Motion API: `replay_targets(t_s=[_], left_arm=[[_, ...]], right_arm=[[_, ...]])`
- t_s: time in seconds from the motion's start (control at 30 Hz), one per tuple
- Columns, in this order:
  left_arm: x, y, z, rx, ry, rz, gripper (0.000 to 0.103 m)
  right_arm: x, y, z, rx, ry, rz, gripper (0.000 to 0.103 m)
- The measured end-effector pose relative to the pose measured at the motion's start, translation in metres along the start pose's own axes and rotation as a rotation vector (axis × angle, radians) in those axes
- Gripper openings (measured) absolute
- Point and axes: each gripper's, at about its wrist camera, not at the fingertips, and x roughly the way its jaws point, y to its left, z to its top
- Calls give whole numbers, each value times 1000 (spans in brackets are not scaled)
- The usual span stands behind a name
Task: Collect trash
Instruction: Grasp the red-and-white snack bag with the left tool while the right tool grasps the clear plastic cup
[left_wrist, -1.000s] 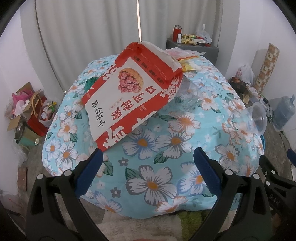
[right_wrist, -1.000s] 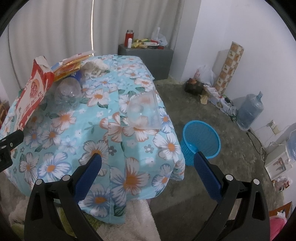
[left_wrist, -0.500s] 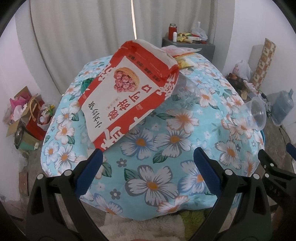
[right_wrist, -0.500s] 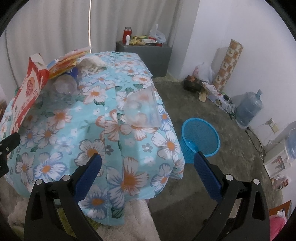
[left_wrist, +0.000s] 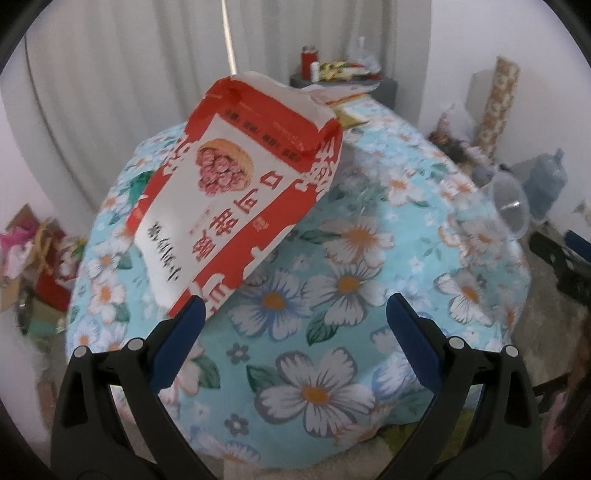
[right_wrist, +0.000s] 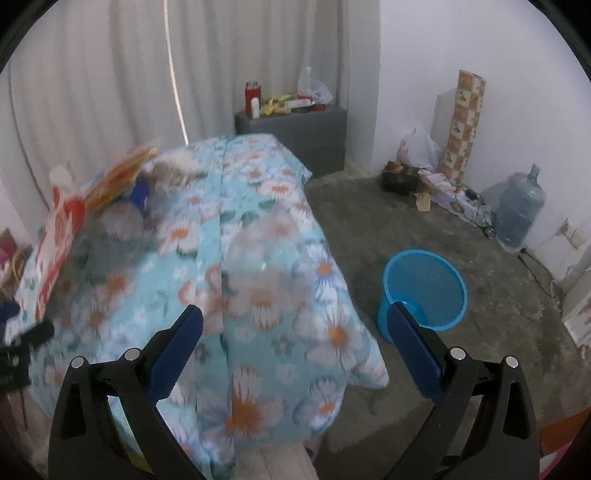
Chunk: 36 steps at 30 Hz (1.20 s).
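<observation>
A big red and white snack bag (left_wrist: 240, 206) lies tilted on the floral tablecloth (left_wrist: 332, 295); it shows at the left edge in the right wrist view (right_wrist: 59, 243). My left gripper (left_wrist: 291, 332) is open, its left finger near the bag's lower corner. A clear plastic cup (left_wrist: 508, 206) lies on its side at the table's right edge; it is a blurred shape in the right wrist view (right_wrist: 266, 251). A clear bottle (left_wrist: 362, 177) lies behind the bag. My right gripper (right_wrist: 295, 332) is open above the table's near corner. A blue mesh bin (right_wrist: 424, 288) stands on the floor, right of the table.
Orange wrappers (right_wrist: 118, 177) and crumpled paper (right_wrist: 177, 166) lie at the table's far end. A grey cabinet (right_wrist: 295, 129) with bottles stands at the back. A water jug (right_wrist: 519, 210), bags and a patterned roll (right_wrist: 465, 122) line the right wall. Clutter (left_wrist: 33, 251) sits left on the floor.
Both grippers have moved forward toward the table. The snack bag now reaches down to my left finger. The right view has swung left and is blurred; jaws stay open.
</observation>
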Motion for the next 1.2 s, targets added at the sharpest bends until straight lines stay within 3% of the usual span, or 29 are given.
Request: replay_targets(t_s=[0.13, 0.2, 0.47, 0.63, 0.77, 0.87, 1.2], left_arm=[[-2, 14, 4, -56, -60, -151, 94], [-1, 16, 8, -67, -66, -180, 94], [-2, -7, 32, 60, -190, -238, 94], [1, -34, 42, 153, -219, -251, 93], [11, -53, 46, 204, -188, -254, 69], [14, -57, 48, 204, -160, -271, 61], [-10, -38, 49, 162, -191, -225, 57]], right_arm=[[14, -7, 20, 41, -15, 73, 97], [23, -9, 28, 57, -11, 120, 91], [69, -16, 43, 149, 100, 278, 48], [72, -10, 41, 138, 96, 349, 28], [70, -5, 40, 118, 96, 384, 16], [67, -5, 38, 116, 98, 404, 11], [56, -12, 31, 135, 92, 435, 8]])
